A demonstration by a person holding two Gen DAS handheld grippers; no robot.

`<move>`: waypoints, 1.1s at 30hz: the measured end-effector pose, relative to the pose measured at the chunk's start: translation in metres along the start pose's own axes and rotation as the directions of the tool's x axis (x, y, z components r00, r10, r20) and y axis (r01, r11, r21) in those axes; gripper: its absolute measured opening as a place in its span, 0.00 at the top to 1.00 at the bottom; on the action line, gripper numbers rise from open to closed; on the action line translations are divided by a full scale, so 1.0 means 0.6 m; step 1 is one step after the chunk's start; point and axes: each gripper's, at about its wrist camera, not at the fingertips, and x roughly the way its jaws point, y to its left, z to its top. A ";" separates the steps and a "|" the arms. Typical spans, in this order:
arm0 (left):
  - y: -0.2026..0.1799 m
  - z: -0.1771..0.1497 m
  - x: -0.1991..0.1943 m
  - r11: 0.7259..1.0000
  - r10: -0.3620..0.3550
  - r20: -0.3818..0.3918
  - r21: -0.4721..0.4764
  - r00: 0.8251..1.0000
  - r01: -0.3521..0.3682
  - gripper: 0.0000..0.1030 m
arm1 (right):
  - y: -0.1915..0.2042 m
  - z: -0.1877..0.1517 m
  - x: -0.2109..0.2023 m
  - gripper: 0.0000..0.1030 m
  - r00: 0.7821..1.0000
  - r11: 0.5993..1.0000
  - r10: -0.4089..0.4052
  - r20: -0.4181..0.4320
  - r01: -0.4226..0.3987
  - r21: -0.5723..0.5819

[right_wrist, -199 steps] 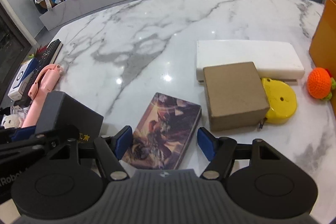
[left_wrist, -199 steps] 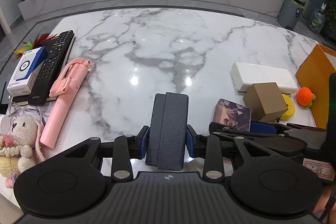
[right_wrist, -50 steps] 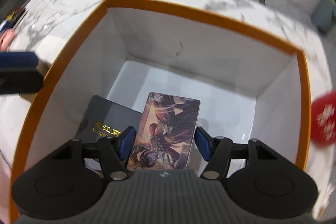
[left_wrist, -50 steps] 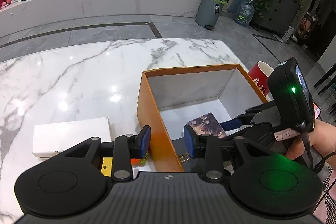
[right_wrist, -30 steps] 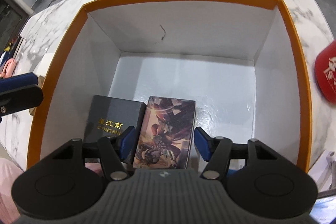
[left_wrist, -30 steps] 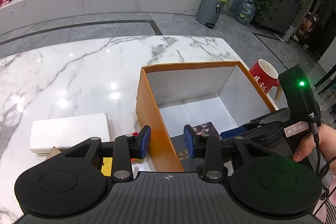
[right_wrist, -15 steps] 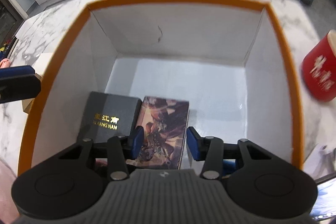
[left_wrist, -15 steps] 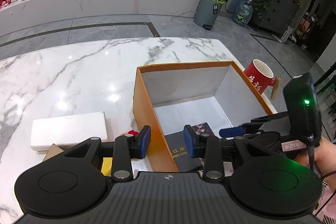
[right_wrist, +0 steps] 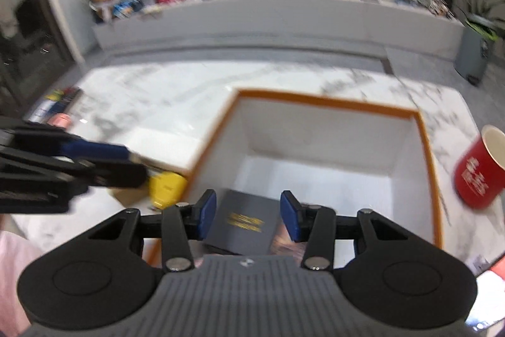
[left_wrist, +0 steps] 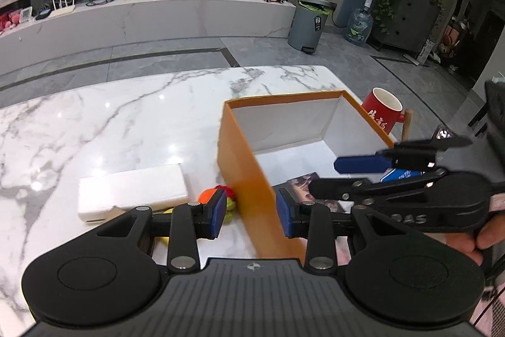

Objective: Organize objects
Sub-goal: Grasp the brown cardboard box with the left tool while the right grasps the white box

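We see the right tongs (right_wrist: pixel 248 218) low in the frame, empty and part open, jaws just narrowed, above the orange box (right_wrist: pixel 329 103) holding a dark book (right_wrist: pixel 244 221). Our left tongs (left_wrist: pixel 251 213), also empty, straddle its wall at lower centre.

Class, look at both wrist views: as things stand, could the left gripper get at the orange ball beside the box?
Probably yes. The orange ball lies on the table just ahead of the left gripper, outside the box wall, and its empty jaws stand apart. Nothing covers it.
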 end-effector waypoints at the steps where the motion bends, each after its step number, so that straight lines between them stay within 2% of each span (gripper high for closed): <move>1: 0.005 -0.004 -0.006 1.000 0.005 0.006 0.009 1.000 -0.005 0.61 | 0.010 0.003 -0.006 0.53 1.000 1.000 0.021 0.015 -0.021 -0.018; 5: 0.033 -0.016 -0.022 0.999 0.036 0.005 0.040 0.999 -0.036 0.61 | 0.048 0.018 -0.017 0.53 0.996 0.991 0.087 0.037 -0.083 -0.108; 8: 0.056 -0.031 -0.027 0.995 0.072 -0.009 0.071 0.997 -0.071 0.61 | 0.079 0.029 -0.007 0.53 0.993 0.976 0.120 0.016 -0.115 -0.183; 11: 0.078 -0.044 -0.024 0.991 0.092 -0.033 0.104 0.995 -0.088 0.54 | 0.112 0.035 0.010 0.53 0.991 0.954 0.134 -0.027 -0.137 -0.266; 16: 0.110 -0.058 -0.004 0.982 0.110 -0.071 0.160 0.991 -0.097 0.45 | 0.153 0.045 0.064 0.53 0.985 0.923 0.124 -0.122 -0.159 -0.351; 18: 0.124 -0.059 0.007 0.979 0.112 -0.079 0.178 0.990 -0.097 0.34 | 0.166 0.049 0.087 0.54 0.981 0.908 0.115 -0.155 -0.167 -0.383; 20: 0.140 -0.061 0.019 0.977 0.115 -0.089 0.189 0.989 -0.097 0.28 | 0.177 0.053 0.112 0.54 0.979 0.890 0.097 -0.182 -0.167 -0.425; 25: 0.167 -0.059 0.064 0.975 0.085 -0.153 0.215 0.985 -0.051 0.23 | 0.192 0.071 0.171 0.54 0.967 0.843 0.054 -0.249 -0.178 -0.508; 29: 0.178 -0.059 0.097 0.969 0.058 -0.200 0.245 0.978 -0.007 0.23 | 0.198 0.082 0.213 0.54 0.956 0.792 0.023 -0.291 -0.196 -0.578; 33: 0.187 -0.060 0.114 0.966 0.054 -0.226 0.260 0.973 0.007 0.23 | 0.199 0.092 0.250 0.54 0.946 0.743 0.002 -0.323 -0.218 -0.633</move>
